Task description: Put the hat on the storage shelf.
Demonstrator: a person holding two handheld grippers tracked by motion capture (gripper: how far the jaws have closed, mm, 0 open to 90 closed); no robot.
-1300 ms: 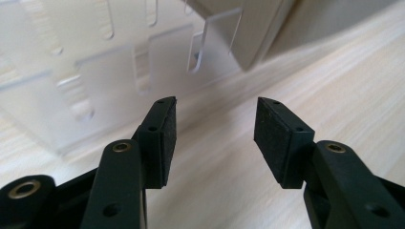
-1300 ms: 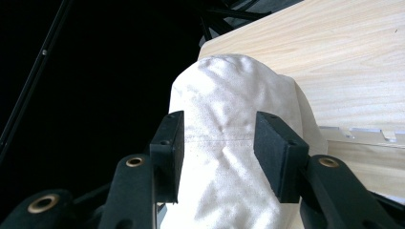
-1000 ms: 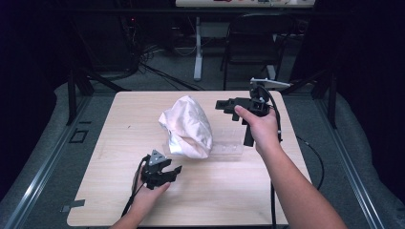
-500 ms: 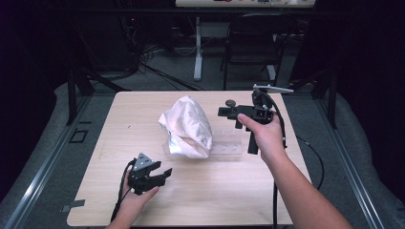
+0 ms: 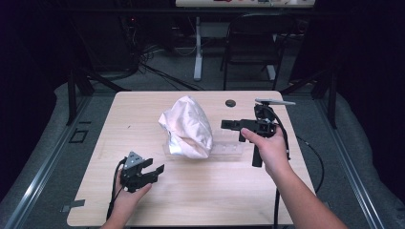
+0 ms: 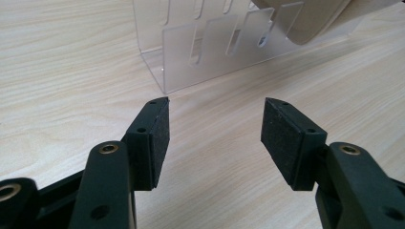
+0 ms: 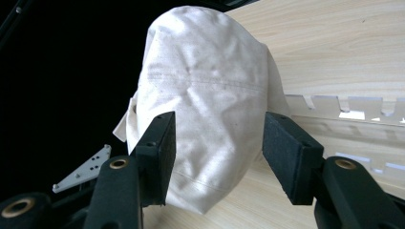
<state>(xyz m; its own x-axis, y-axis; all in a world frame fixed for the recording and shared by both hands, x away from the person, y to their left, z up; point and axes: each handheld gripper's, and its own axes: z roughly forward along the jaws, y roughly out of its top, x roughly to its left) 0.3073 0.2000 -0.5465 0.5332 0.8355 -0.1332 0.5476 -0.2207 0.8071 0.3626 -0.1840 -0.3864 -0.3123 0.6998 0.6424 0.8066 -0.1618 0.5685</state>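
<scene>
A white cloth bag point(image 5: 187, 127) stands bulging over one end of a clear plastic slotted rack point(image 5: 227, 149) at mid-table. My left gripper point(image 5: 154, 168) rests near the front left with its jaws open and empty, and they have just been opening. In the left gripper view the gripper point(image 6: 215, 133) faces the rack's corner point(image 6: 191, 52), a short gap away. My right gripper point(image 5: 226, 125) hovers right of the bag, pointing at it. The right gripper view has the open gripper point(image 7: 217, 152) framing the bag point(image 7: 210, 90) without touching it; its jaws have just been opening wider.
The wooden table point(image 5: 138, 109) has a small dark disc point(image 5: 231, 102) near its far edge. A black chair point(image 5: 253, 47) and cables lie beyond the table. The rack's notched edge point(image 7: 344, 107) runs right of the bag.
The left gripper slid left along the front of the table. The right gripper came down and toward the front, away from the far edge.
</scene>
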